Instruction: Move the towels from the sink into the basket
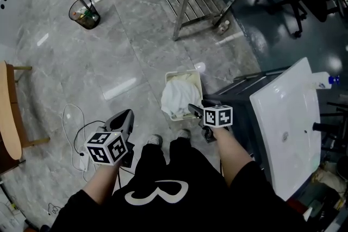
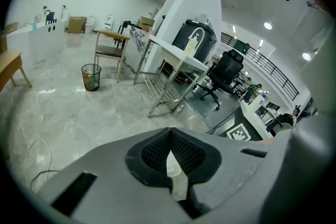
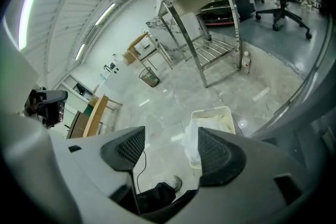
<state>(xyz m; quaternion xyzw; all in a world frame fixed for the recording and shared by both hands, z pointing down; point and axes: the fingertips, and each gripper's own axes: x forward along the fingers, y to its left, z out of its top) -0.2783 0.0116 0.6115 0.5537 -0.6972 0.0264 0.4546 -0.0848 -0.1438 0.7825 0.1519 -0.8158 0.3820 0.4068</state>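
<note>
Right gripper (image 1: 194,110): jaws apart, nothing between the pads in its own view (image 3: 164,152); it hangs just over the basket's near right corner.
Left gripper (image 1: 126,114): jaws together (image 2: 169,152), gripping no towel; lower left of the head view, well apart from the basket.
Towels (image 1: 175,98): a white heap in the basket, middle of the head view; 1 fold hangs over the near rim toward the feet (image 3: 191,139).
Basket (image 1: 182,73): pale plastic, on the floor in front of the shoes; far rim bare (image 3: 212,111).
Sink (image 1: 288,117): white basin at right; no towel on the part that shows.
Step, judged: release over the basket, then a check of the sink.
Doing it well: lift the right tongs straight up with the jaws wide so no pad snags cloth; nudge the overhanging fold inside; look over the whole basin before calling it done.
Hard to tell: a pale sliver sits at the left jaws' seam, nature unclear.
Hidden: number of towels in the heap; the basket's floor; the sink's lower end, cut off behind the right arm and the frame edge.
</note>
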